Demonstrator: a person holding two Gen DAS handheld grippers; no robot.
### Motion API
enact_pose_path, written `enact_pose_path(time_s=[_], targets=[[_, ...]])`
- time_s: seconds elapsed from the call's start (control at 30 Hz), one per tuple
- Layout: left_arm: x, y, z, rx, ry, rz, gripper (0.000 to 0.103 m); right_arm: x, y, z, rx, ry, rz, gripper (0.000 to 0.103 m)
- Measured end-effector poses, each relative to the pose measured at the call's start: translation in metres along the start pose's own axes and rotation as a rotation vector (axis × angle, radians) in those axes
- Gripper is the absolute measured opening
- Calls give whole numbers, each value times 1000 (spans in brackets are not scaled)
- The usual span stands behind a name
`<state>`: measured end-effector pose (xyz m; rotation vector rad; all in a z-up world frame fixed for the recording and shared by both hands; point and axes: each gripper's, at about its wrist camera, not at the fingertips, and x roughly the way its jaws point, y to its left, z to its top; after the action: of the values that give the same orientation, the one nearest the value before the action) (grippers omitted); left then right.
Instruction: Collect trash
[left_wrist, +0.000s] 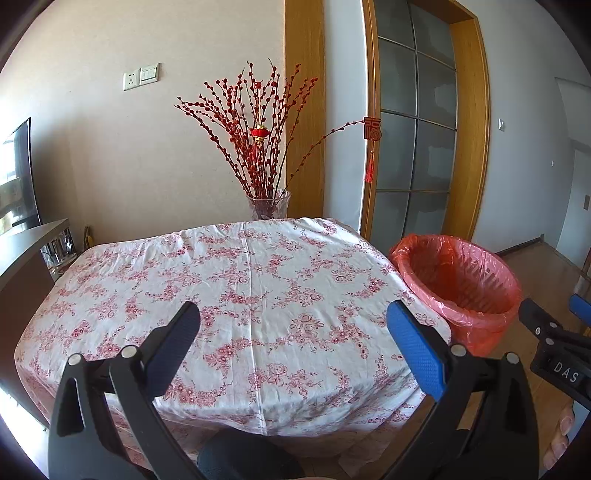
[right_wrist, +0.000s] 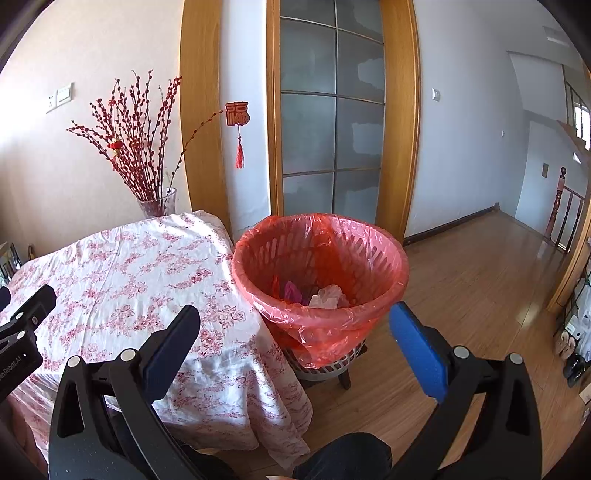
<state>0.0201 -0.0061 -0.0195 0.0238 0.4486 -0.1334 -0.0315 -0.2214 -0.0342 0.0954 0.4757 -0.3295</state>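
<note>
A waste basket lined with a red plastic bag (right_wrist: 321, 266) stands on a small stool right of the table. Crumpled pink and pale trash (right_wrist: 325, 295) lies at its bottom. The same basket (left_wrist: 458, 280) shows at the right of the left wrist view. My left gripper (left_wrist: 295, 332) hovers open over the near part of the floral tablecloth (left_wrist: 236, 280), nothing between its fingers. My right gripper (right_wrist: 295, 332) is open and empty too, held in front of the basket at the table's right corner. Each gripper appears at the edge of the other's view.
A glass vase with red berry branches (left_wrist: 266, 147) stands behind the table's far edge. A glazed wooden door (right_wrist: 332, 110) is behind the basket. Wooden floor (right_wrist: 480, 277) stretches to the right. A dark cabinet (left_wrist: 22, 266) flanks the table's left side. The person's knees sit below the grippers.
</note>
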Motion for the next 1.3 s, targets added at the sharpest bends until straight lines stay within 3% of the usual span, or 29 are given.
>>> enact_pose_path(time_s=[1.3], targets=[[7,1,-1,-2,15,-3,99,7,7,0,-7,12,18,101]])
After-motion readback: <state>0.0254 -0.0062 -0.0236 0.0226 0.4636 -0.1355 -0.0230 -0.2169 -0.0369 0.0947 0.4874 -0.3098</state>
